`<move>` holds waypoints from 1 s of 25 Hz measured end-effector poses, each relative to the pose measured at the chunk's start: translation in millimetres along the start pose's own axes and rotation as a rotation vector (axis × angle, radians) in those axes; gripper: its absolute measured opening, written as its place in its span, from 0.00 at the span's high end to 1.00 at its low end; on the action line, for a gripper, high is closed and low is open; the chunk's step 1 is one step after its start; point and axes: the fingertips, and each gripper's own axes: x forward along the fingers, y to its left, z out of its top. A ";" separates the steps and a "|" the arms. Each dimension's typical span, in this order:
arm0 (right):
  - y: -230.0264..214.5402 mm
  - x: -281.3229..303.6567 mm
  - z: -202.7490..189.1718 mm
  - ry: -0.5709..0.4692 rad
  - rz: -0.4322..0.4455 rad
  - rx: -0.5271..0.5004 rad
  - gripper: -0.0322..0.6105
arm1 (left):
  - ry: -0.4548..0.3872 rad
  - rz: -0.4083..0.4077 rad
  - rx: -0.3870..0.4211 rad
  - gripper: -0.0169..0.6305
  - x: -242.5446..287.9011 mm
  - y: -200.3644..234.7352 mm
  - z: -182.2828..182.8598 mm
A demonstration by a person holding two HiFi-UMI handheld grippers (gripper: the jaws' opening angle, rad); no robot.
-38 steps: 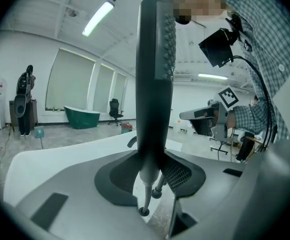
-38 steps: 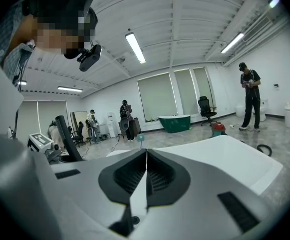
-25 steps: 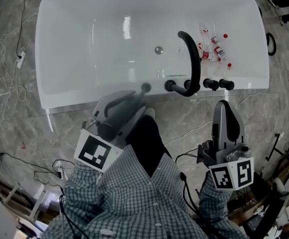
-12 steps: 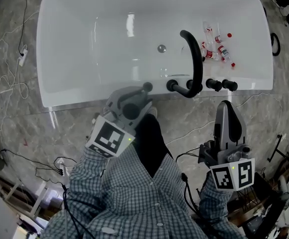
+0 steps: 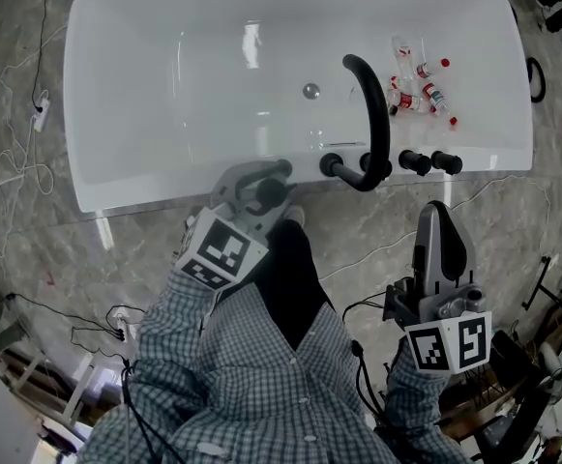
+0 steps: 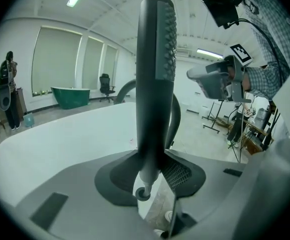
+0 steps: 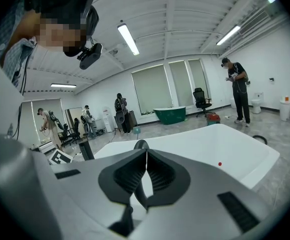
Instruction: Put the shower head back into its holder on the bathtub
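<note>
The white oval bathtub (image 5: 145,187) lies on the marbled floor (image 5: 513,220). At its near rim is the left gripper (image 5: 261,177), its fingers clamped on the handle of the dark grey stick-shaped shower head (image 6: 154,84), which juts past the fingertips just left of the black arched faucet (image 5: 372,104). The right gripper (image 5: 439,218) is over the floor, well apart from the tub, with its fingers together on nothing. Small red-capped bottles (image 5: 421,95) lie in the tub's right end.
</note>
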 end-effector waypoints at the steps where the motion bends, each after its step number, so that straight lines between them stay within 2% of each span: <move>1: -1.1 0.0 -0.9 0.001 -0.002 0.002 0.93 | 0.008 -0.002 0.001 0.76 2.9 0.4 -2.5; 8: -10.7 -1.4 -9.6 0.010 -0.019 0.015 0.93 | 0.029 -0.016 -0.011 0.76 24.7 3.9 -19.7; 19: -21.8 -11.8 -31.7 0.037 -0.059 0.042 0.93 | 0.088 -0.055 0.058 0.76 63.9 1.4 -50.8; 25: -24.2 -15.2 -51.7 0.061 -0.077 0.061 0.93 | 0.094 -0.039 0.052 0.76 76.3 7.8 -71.6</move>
